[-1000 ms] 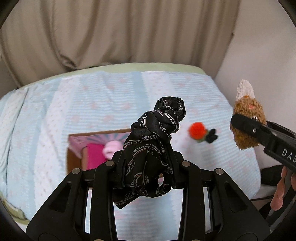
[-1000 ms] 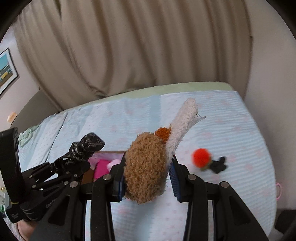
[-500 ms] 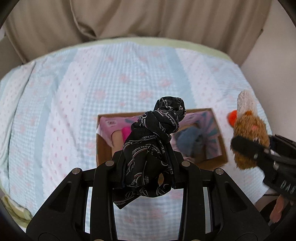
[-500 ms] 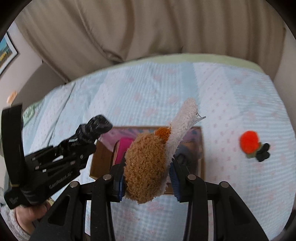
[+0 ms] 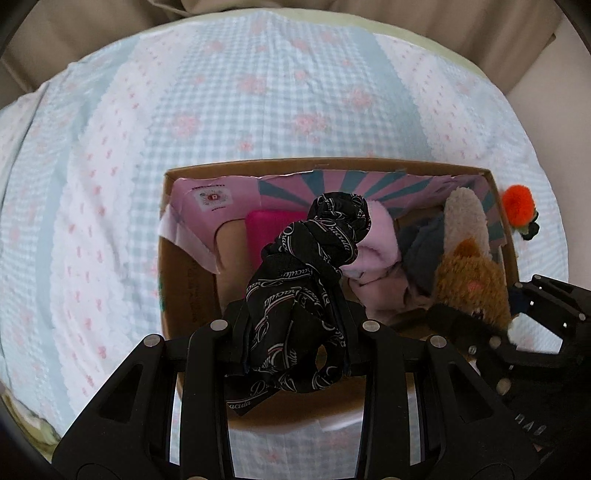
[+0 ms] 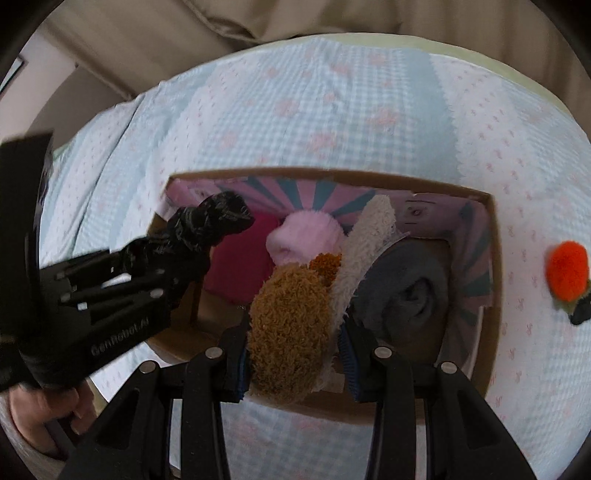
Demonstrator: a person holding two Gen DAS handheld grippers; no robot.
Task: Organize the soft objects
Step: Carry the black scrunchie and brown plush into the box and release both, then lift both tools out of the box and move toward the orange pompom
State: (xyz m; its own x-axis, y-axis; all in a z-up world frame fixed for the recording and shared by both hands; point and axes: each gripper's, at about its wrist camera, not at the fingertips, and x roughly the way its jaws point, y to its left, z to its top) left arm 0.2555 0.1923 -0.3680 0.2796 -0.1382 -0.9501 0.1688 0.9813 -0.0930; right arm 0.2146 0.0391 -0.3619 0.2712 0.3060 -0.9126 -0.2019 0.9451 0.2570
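My left gripper [image 5: 293, 325] is shut on a knotted black scarf [image 5: 310, 280] with white lettering, held over the left half of an open cardboard box [image 5: 184, 295]. My right gripper [image 6: 295, 347] is shut on a brown plush toy [image 6: 288, 325] with a cream fluffy tail [image 6: 364, 243], hanging over the box [image 6: 493, 280] near its front edge. Inside the box lie a magenta item [image 6: 240, 266], a pale pink fluffy piece [image 6: 306, 236] and a grey-blue cloth [image 6: 410, 288]. In the left wrist view the plush [image 5: 472, 280] and right gripper [image 5: 476, 321] appear at the right.
The box rests on a bed with a light blue and white checked cover [image 5: 258, 92] with pink flowers. An orange pompom with a dark piece [image 6: 567, 275] lies on the cover right of the box. Beige curtains [image 6: 184, 33] hang behind. A hand [image 6: 40, 417] holds the left gripper.
Both grippers have come down and tilted toward the bed, so the box now fills the middle of both views. Each still holds its item.
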